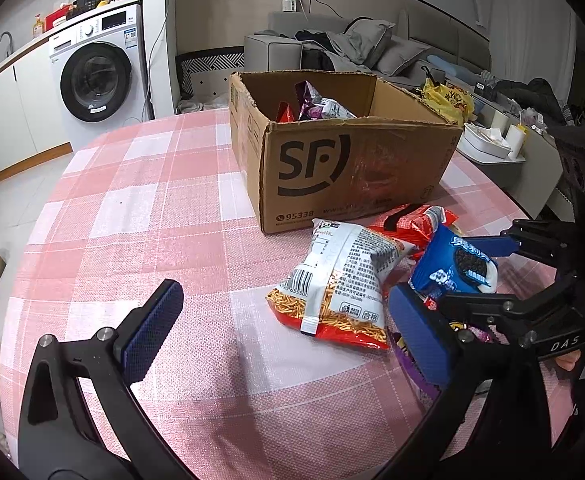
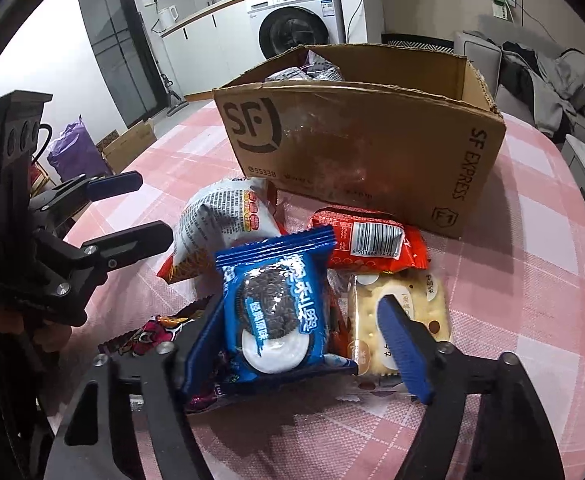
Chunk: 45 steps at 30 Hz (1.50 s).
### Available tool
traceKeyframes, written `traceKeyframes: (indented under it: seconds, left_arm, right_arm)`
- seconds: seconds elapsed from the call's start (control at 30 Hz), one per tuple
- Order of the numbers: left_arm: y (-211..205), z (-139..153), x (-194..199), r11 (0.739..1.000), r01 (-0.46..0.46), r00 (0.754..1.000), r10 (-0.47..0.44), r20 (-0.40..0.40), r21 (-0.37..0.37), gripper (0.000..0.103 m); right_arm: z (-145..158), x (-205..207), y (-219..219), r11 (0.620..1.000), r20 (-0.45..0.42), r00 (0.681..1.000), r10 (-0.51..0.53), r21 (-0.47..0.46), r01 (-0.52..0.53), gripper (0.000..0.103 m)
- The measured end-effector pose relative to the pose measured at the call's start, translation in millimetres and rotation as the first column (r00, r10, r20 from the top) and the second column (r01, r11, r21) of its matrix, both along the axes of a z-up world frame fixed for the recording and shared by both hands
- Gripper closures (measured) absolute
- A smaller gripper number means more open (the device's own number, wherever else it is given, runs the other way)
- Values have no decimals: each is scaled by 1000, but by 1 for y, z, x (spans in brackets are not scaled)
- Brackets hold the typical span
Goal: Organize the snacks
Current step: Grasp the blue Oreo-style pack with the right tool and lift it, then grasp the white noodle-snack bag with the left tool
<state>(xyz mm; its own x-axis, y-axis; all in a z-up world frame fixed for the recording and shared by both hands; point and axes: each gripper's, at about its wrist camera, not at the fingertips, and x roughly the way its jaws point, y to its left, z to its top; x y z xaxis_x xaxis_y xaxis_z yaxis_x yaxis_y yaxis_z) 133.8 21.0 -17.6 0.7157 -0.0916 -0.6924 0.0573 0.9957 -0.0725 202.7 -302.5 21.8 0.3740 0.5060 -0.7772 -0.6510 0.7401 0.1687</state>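
Note:
A blue Oreo pack (image 2: 272, 308) leans upright on the snack pile between the fingers of my right gripper (image 2: 298, 312). The left pad lies against the pack; a gap shows at the right pad (image 2: 402, 344), so the gripper is open. Around the pack lie a white and red noodle-snack bag (image 2: 220, 216), a red pack (image 2: 368, 240), a cracker pack (image 2: 424, 300) and a purple wrapper (image 2: 152, 332). My left gripper (image 1: 288, 332) hovers open over the near end of the noodle-snack bag (image 1: 344, 280). The cardboard SF box (image 1: 352, 168) stands behind, with several bags (image 1: 320, 104) inside.
A pink checked cloth (image 1: 152, 200) covers the round table. Beyond its right edge are a white tray (image 1: 484, 144) and a yellow bag (image 1: 448, 100). A washing machine (image 1: 96, 76) and a grey sofa (image 1: 372, 48) stand further back.

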Motion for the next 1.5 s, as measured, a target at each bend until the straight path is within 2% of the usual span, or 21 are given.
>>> traceKeyframes:
  seconds: [0.1, 0.23, 0.47, 0.7, 1.0, 1.17, 1.27, 1.33, 1.37, 1.5]
  left_arm:
    - [0, -2, 0, 1000, -1, 1000, 1, -2, 0, 1]
    - [0, -2, 1, 1000, -2, 1000, 2, -7, 0, 1]
    - [-1, -7, 6, 1000, 0, 1000, 0, -19, -6, 1]
    - [-5, -13, 17, 1000, 18, 999, -18, -29, -18, 1]
    - [-20, -28, 46, 998, 57, 995, -60, -76, -35, 1]
    - [-22, -33, 54, 997, 65, 996, -68, -66, -48, 1]
    - [-21, -34, 57, 994, 83, 994, -88, -60, -76, 13]
    - [-21, -35, 59, 989, 104, 991, -112, -69, -108, 33]
    - [-21, -36, 61, 985, 111, 989, -122, -78, -128, 36]
    - [-22, -36, 64, 984, 121, 989, -131, -74, -129, 47]
  right_arm:
    - [3, -3, 1, 1000, 16, 1000, 17, 11, -17, 52]
    - [12, -8, 2, 1000, 92, 996, 12, 10, -13, 58]
    - [28, -7, -12, 997, 104, 994, -38, 76, 30, 58]
    - [43, -3, -31, 979, 100, 986, -136, 163, 118, 58]
    - [42, -1, -38, 977, 82, 986, -142, 169, 127, 58]
    - [36, 3, -35, 978, 71, 988, -135, 167, 122, 58]
    - [34, 4, -34, 979, 67, 989, -135, 163, 123, 58]
    - [32, 6, -34, 979, 63, 988, -138, 163, 127, 58]
    - [30, 6, -33, 978, 57, 989, -139, 162, 129, 58]
    - [29, 5, -32, 980, 60, 989, -135, 158, 124, 58]
